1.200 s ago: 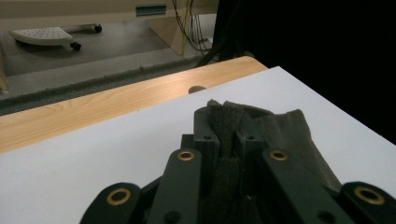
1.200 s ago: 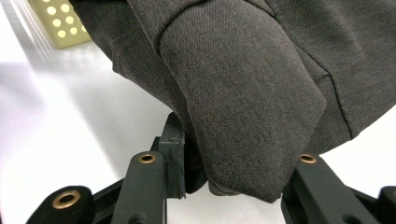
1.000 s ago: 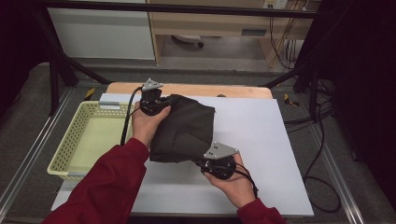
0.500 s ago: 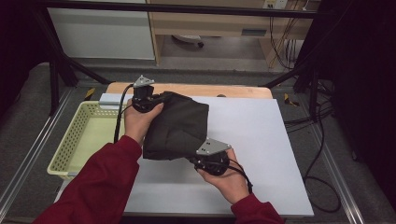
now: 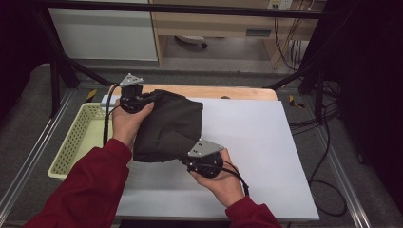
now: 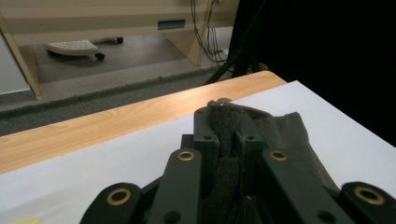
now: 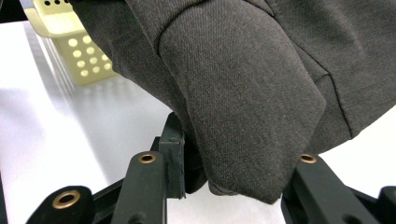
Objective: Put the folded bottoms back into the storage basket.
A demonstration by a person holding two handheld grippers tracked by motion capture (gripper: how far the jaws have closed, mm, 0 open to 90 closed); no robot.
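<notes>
A dark grey folded garment hangs between both grippers, just above the white table top. My left gripper is shut on the garment's far corner; in the left gripper view its jaws pinch a fold of the cloth. At the garment's near edge, my right gripper is shut on it. In the right gripper view the cloth drapes down between the jaws and hides the right one's pad.
A pale yellow perforated basket stands at the table's left edge, also in the right gripper view. A wooden strip runs along the table's far side. Cables lie on the floor at right.
Both hands have carried the garment leftward and slightly up, closer to the basket. Both grips are unchanged.
</notes>
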